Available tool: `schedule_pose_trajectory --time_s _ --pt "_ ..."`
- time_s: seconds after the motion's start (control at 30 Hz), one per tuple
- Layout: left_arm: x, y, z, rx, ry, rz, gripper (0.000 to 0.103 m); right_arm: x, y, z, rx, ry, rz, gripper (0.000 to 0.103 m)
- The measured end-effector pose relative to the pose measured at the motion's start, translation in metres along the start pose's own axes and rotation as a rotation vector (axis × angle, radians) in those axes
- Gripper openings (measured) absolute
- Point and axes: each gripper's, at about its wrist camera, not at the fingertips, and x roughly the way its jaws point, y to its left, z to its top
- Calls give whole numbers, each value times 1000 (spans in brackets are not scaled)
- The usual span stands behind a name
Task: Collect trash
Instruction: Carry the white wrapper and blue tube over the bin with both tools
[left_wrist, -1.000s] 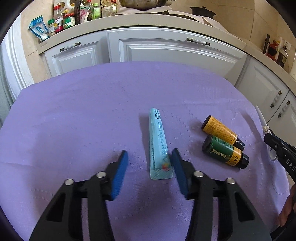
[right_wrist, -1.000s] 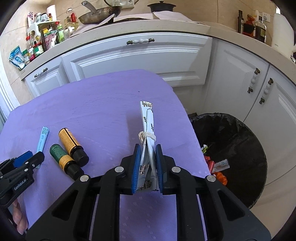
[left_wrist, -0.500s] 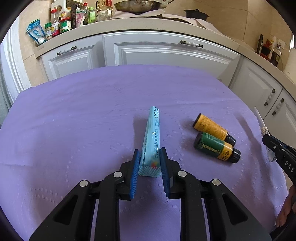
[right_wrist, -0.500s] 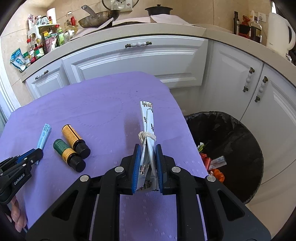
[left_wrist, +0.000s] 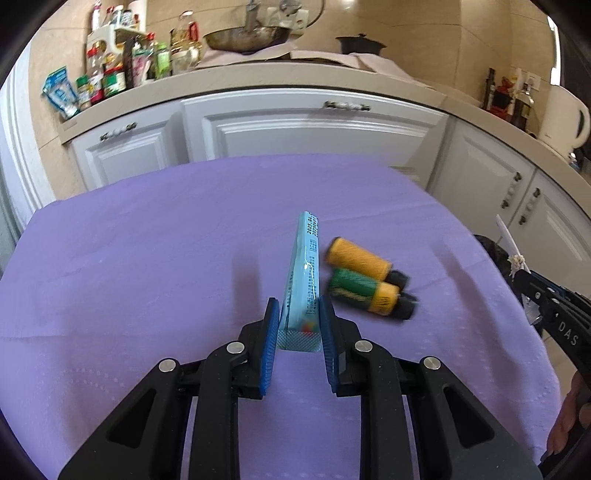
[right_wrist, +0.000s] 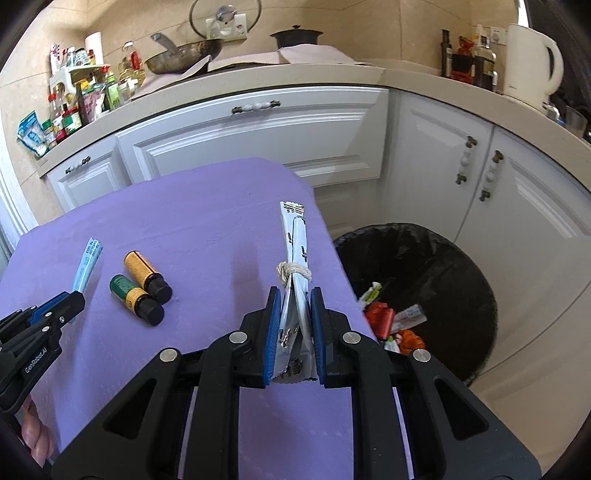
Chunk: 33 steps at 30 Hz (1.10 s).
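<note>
Over the purple tablecloth (left_wrist: 147, 258), the left gripper (left_wrist: 297, 332), gaping a second ago, now pinches the blue wrapper (left_wrist: 303, 273) and lifts it, while the right gripper (right_wrist: 293, 332) keeps clamping the string-tied silver packet (right_wrist: 295, 258) near the black bin (right_wrist: 424, 258), so both pieces look ready for dropping.

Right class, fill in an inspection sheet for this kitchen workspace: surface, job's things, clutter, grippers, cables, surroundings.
Surface: purple tablecloth, wrinkled.
Job's things: blue wrapper; silver wrapper tied with string; black-lined bin holding trash.
Clutter: two small bottles lying side by side.
Grippers: left gripper shut on blue wrapper; right gripper shut on silver wrapper.
Cables: nothing seen.
Surroundings: white cabinets, pan, kettle.
</note>
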Motion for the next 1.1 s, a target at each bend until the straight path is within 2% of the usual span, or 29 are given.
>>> schedule_pose_trajectory --time_s 0.47,0.73,1.1 --pt "-15 -85 18 130 -79 -132 23 -31 -72 0 97 -70 -124 16" --pt "-11 -139 28 196 -108 -199 23 -34 -107 6 134 -95 -174 16" --pt "6 -183 36 241 -113 -215 23 -24 -133 13 156 -105 -189 16"
